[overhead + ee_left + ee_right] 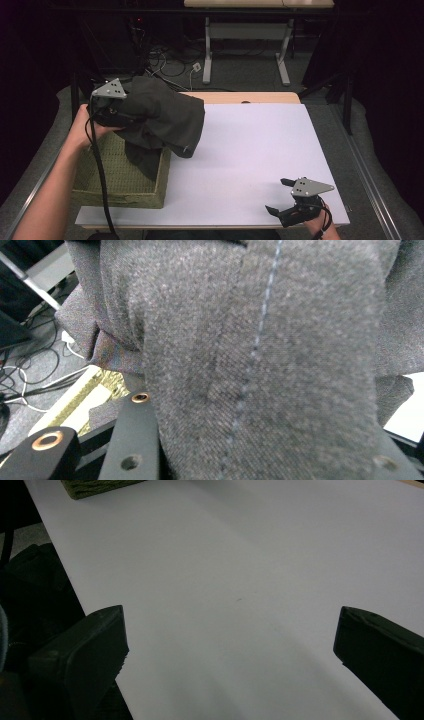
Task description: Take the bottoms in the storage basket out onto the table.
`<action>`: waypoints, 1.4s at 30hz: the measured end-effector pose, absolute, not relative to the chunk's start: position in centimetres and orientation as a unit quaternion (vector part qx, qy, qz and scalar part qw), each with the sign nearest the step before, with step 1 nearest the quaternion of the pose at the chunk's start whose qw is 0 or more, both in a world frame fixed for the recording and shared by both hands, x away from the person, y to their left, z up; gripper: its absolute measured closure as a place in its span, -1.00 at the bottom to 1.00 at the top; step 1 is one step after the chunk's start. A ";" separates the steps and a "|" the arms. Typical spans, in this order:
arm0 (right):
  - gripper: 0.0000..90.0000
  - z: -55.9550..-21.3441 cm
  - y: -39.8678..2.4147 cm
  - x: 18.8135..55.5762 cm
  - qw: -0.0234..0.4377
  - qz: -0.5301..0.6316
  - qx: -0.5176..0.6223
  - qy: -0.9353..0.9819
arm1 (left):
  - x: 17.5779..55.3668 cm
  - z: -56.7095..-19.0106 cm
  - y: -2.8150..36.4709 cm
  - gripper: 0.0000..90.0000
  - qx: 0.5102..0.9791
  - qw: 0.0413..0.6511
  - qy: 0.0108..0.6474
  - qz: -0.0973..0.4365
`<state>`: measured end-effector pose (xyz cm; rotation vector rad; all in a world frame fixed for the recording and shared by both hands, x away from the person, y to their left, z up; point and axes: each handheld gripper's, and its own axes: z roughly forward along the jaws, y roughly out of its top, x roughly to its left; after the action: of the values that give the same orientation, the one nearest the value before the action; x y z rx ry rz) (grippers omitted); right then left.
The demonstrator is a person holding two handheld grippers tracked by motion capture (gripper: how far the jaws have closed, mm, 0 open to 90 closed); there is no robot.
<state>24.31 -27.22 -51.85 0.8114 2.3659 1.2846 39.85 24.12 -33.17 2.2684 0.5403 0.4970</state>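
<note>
Right gripper (280,196) sits nearest me, jaws spread wide, empty, low over white table (250,150). Farther off, left gripper (117,117) pinches dark grey cloth (165,120), lifted above woven basket (120,185), edge draping onto table. Fabric's soft, floppy, light imo; I'd grab a free corner w/ right.

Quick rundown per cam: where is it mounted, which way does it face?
High view: overhead, facing forward-down on the white table; both forearms, left gripper, right gripper.
Left gripper view: along its jaws, into the dark garment.
Right gripper view: low over the table, jaws apart.
Shared: the woven basket appears in high and right views.
</note>
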 end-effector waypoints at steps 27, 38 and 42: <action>-0.99 -51.8 -27.2 24.3 0.167 0.449 0.287 0.830 | 40.3 -30.7 19.6 0.25 0.889 0.378 0.164 0.201; -0.99 -51.9 -27.2 24.3 0.166 0.451 0.288 0.828 | 40.6 -30.7 17.7 0.25 0.888 0.389 0.151 0.191; -0.99 -51.9 -27.2 24.3 0.164 0.450 0.286 0.830 | 40.6 -30.8 17.1 0.25 0.888 0.392 0.150 0.187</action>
<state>24.33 -27.22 -51.87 0.8151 2.3672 1.2825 40.65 17.08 -30.84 2.2559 0.3801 0.4758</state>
